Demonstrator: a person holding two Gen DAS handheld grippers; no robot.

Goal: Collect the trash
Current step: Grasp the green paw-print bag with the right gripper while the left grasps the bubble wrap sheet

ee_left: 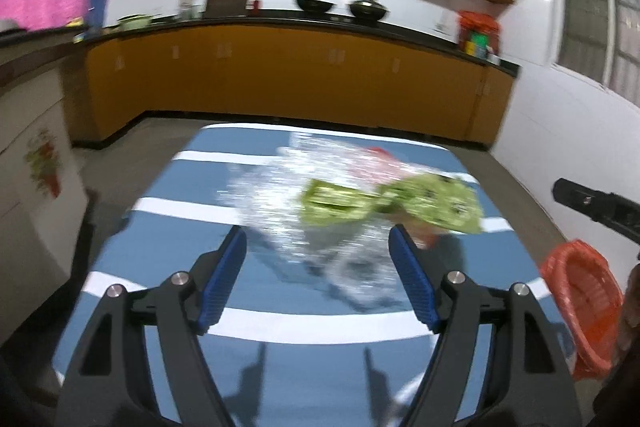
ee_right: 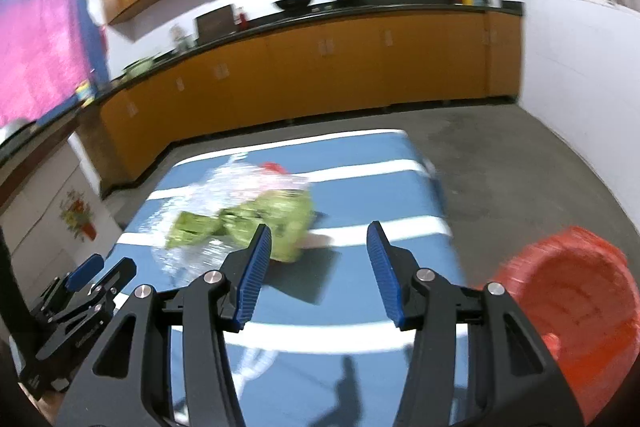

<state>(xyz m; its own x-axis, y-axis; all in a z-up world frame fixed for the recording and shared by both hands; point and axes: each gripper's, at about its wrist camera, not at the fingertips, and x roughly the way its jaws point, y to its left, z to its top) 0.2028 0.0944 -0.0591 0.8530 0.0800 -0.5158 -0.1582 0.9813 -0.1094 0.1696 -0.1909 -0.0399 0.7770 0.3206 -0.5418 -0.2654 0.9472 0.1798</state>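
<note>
the crumpled green printed wrapper (ee_left: 390,201) lies on the blue table with white stripes (ee_left: 168,259), toward its far right part, long axis running side to side along the stripes. it rests on a heap of clear crinkled plastic film (ee_left: 276,199) that spreads to its left and toward the near edge; something red (ee_left: 376,151) shows at the heap's far side, too blurred to name.

the orange woven plastic basket (ee_left: 582,301) sits at the table's right edge near the front corner; in the right wrist view its hollow (ee_right: 576,291) shows only its own ribbed wall.

the left gripper (ee_left: 318,277) points forward and down over the near half of the table, blue pads (ee_left: 224,283) spread wide with only the film's near fringe beyond them, nothing pinched. the right gripper (ee_right: 318,275) tilts the same way, jaws parted and empty, its left pad (ee_right: 254,273) overlapping the wrapper's near end in view.
</note>
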